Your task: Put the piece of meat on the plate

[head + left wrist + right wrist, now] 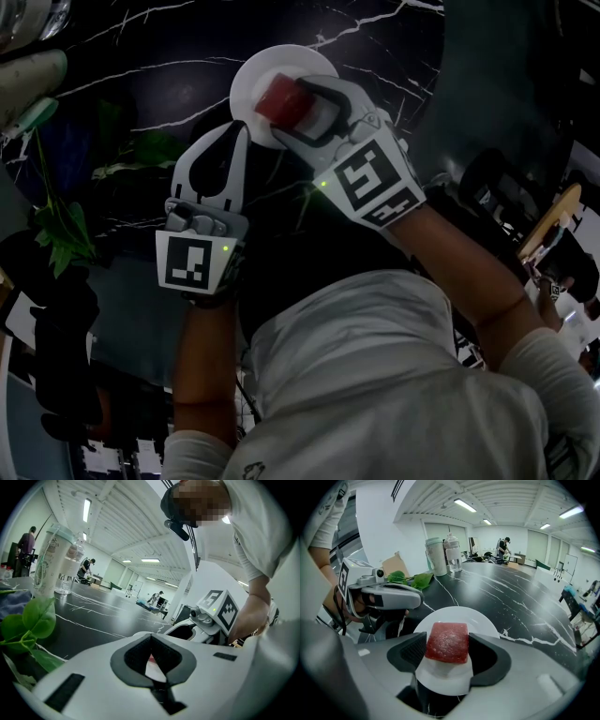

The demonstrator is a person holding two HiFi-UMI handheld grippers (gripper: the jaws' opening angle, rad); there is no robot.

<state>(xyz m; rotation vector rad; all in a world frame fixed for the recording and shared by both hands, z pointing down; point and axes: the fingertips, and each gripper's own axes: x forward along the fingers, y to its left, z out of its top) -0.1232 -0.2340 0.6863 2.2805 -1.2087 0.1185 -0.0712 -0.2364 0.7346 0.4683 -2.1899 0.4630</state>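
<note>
Closest to us, the person's pale shirt fills the bottom of the head view and hides the near edge of the black, white-veined tabletop. Both forearms reach forward out of it.

Past them, the left gripper has its jaws together at the tips and grips nothing. In its own view we see only a diamond-shaped gap between the pads, with a sliver of white and red behind it. Its tips lie just beside the near left rim of the plate. We cannot tell whether they touch it.

Beside it, the right gripper is clamped on the piece of meat. In the right gripper view the red block sits squarely between the two dark pads, over the near part of the white plate. Its underside is hidden, so we cannot say whether it rests on the plate or hangs above it. We see nothing else on the plate, and the jaws cover its near rim.

Farther out, toward the tabletop's left edge, green leaves lie partly behind the left gripper. Beyond them stand a pale lidded cup and a clear bottle; what they hold is hard to make out. In the head view this corner is dim and cut off. Small figures of people show in the far hall.
</note>
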